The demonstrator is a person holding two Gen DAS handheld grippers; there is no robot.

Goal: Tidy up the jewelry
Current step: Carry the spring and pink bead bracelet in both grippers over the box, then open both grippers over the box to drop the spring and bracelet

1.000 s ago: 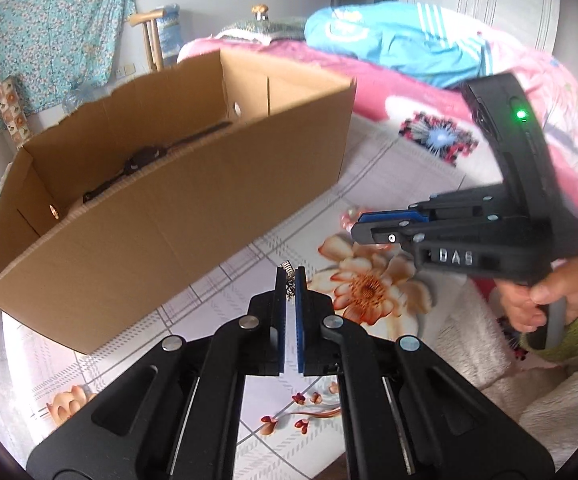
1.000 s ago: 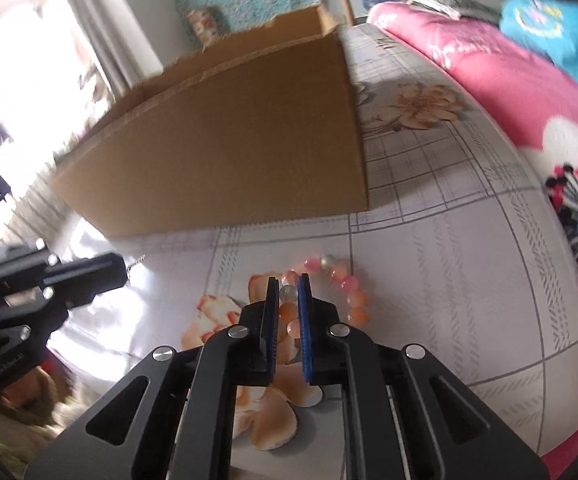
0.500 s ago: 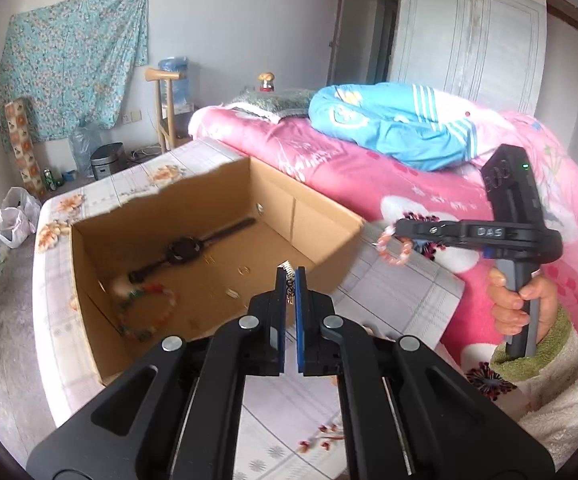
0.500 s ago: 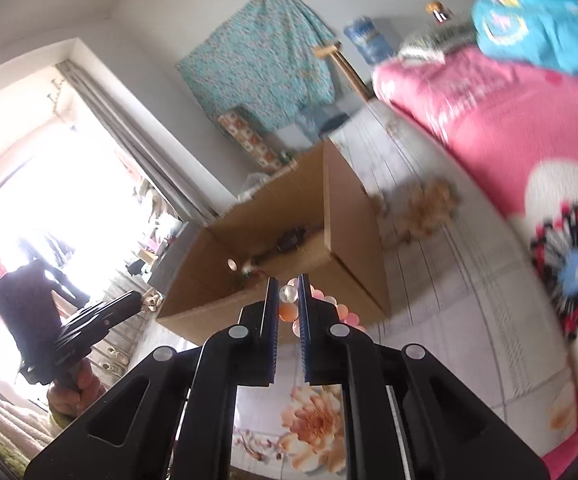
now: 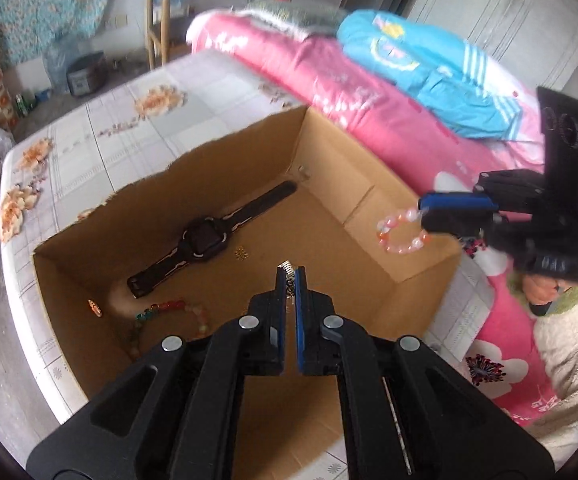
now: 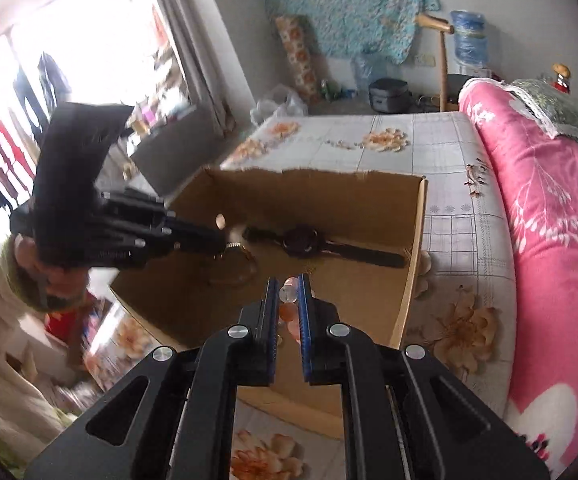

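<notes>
An open cardboard box (image 5: 373, 188) (image 6: 417, 248) sits on the flowered table. Inside it lie a black watch (image 5: 205, 238) (image 6: 309, 242), a string of coloured beads (image 5: 161, 308) and a few tiny trinkets. My left gripper (image 5: 288, 271) hangs above the box, shut on a small silver ring (image 5: 287, 268) at its fingertips. My right gripper (image 6: 288, 282) (image 5: 425, 210) is over the box's right rim, shut on a pink bead bracelet (image 5: 401, 232) (image 6: 289, 304) that dangles from it.
A bed with a pink quilt (image 5: 369, 92) (image 6: 549, 220) and a blue garment (image 5: 429, 64) runs along the table's far side. A wooden chair (image 5: 161, 8), a water jug (image 6: 469, 40) and bags stand beyond the table. A person's hand in a cream sleeve (image 5: 549, 292) holds the right gripper.
Both grippers rose from the tabletop and swung over the box, each still carrying its piece. The bracelet left the table and now hangs over the box's right rim.
</notes>
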